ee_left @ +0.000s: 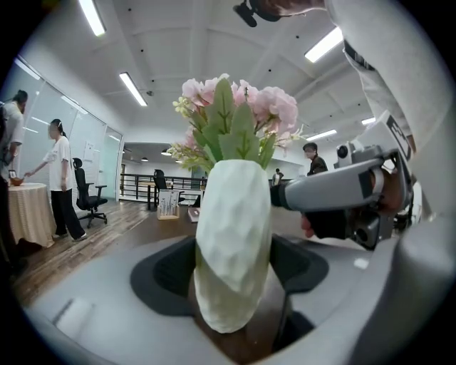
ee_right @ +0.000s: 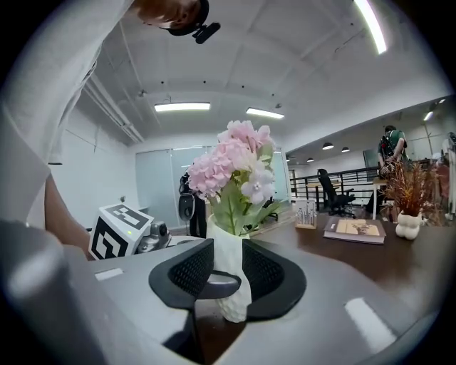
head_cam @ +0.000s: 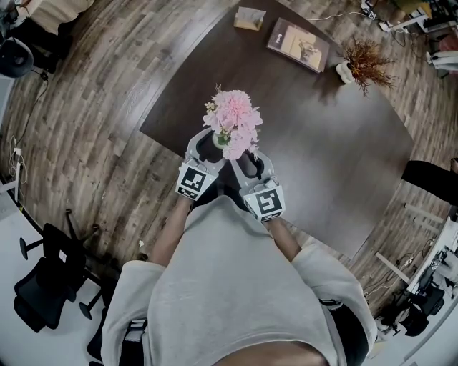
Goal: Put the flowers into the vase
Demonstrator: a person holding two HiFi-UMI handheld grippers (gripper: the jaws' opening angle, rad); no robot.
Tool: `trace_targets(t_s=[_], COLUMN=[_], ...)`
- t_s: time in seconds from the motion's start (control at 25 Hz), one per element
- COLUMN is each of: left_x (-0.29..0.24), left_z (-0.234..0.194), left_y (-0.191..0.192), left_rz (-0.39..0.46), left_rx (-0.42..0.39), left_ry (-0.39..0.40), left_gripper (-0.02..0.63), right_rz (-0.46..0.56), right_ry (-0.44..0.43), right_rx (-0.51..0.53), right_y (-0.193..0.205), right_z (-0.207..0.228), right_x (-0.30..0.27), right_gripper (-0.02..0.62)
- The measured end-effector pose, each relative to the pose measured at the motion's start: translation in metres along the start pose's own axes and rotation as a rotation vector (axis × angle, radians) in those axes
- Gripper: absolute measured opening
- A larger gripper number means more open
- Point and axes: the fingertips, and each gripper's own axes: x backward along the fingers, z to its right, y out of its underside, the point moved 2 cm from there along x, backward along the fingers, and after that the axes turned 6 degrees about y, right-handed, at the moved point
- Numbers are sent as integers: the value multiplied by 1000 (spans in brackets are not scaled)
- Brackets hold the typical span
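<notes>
Open office, plank floor (head_cam: pixel 93 121), dark brown table (head_cam: pixel 336 157); we are standing at its near corner and working right at the edge. Far end of the table is carrying a book (head_cam: pixel 298 44), a small tan box (head_cam: pixel 249 18) and a dried plant (head_cam: pixel 368 63) in a pale pot (head_cam: pixel 345 72), all well apart from our work. We are noting the flowers (ee_left: pixel 239 107), pink heads with green leaves, as already sitting in the white dimpled vase (ee_left: pixel 235 242), stems down inside the mouth. The left gripper (ee_left: pixel 235 267) is clasping the vase body from both sides, pads against its bulge; we are reading this hold as bracing, so the light vase is not tipping while the bunch is settling. The vase is leaning slightly in the left gripper view; whether its foot is resting on the table or hanging just above it we are not able to tell. The right gripper (ee_right: pixel 228 278) is pointing at the same vase from the other side; its jaws are standing apart, released, flanking the vase without visibly pressing, and no stem is lying between the pads. We are treating the placing as essentially done; what is remaining, in our judgement, is standing the vase upright and letting go gently, since the top-heavy bunch could be pulling it over.
</notes>
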Motion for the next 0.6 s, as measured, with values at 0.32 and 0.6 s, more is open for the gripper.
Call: trace_targets(t_s=[0.32, 0.6], left_x=[-3, -2], left_z=[0, 1], left_y=[0, -4], left_rz=[-17, -4], left_rx=[-8, -20], left_ry=[-4, -14], left_gripper=[327, 327], right_rz=[-22, -21], right_ry=[-23, -14], right_rx=[-13, 6], right_y=[8, 6], right_z=[5, 9], right_x=[-1, 0], right_gripper=[202, 202])
